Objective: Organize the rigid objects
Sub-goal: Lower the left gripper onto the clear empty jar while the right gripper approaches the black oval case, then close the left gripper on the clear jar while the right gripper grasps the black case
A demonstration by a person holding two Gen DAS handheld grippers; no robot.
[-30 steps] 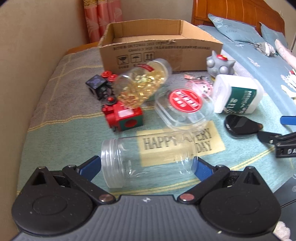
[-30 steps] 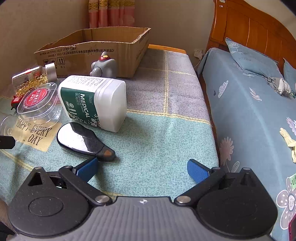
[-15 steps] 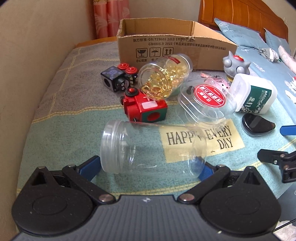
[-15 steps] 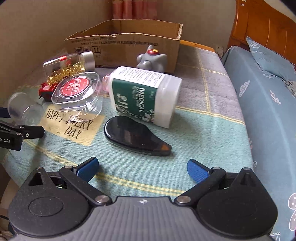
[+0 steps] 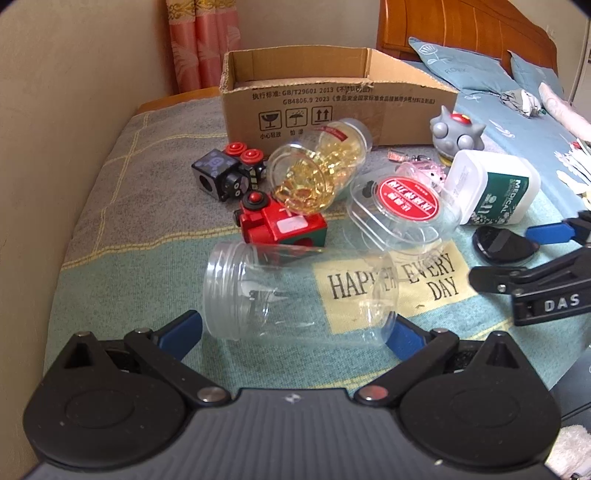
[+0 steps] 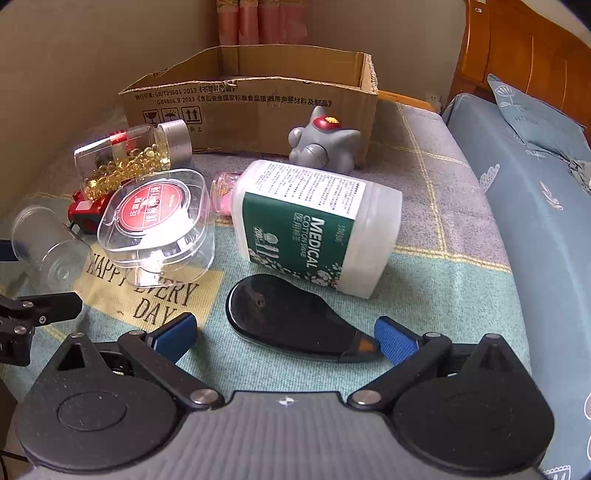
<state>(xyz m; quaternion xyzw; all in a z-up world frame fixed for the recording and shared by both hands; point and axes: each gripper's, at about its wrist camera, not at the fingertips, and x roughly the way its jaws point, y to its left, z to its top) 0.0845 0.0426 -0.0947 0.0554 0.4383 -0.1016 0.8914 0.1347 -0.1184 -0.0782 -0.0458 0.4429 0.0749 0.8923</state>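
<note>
Two risks I see: my left tongs [image 5: 295, 328], spread around the empty clear jar [image 5: 299, 291] lying on the blanket, could squirt it toward the red toy [image 5: 282, 229], while my right tongs [image 6: 284, 334], also spread, straddle the slick black case [image 6: 295, 319].

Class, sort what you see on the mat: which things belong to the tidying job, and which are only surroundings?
Job:
empty jar
capsule jar
swab tub
red-lidded box
black case
red toy
grey toy
cardboard box

Surroundings:
pillow
curtain
headboard
</note>
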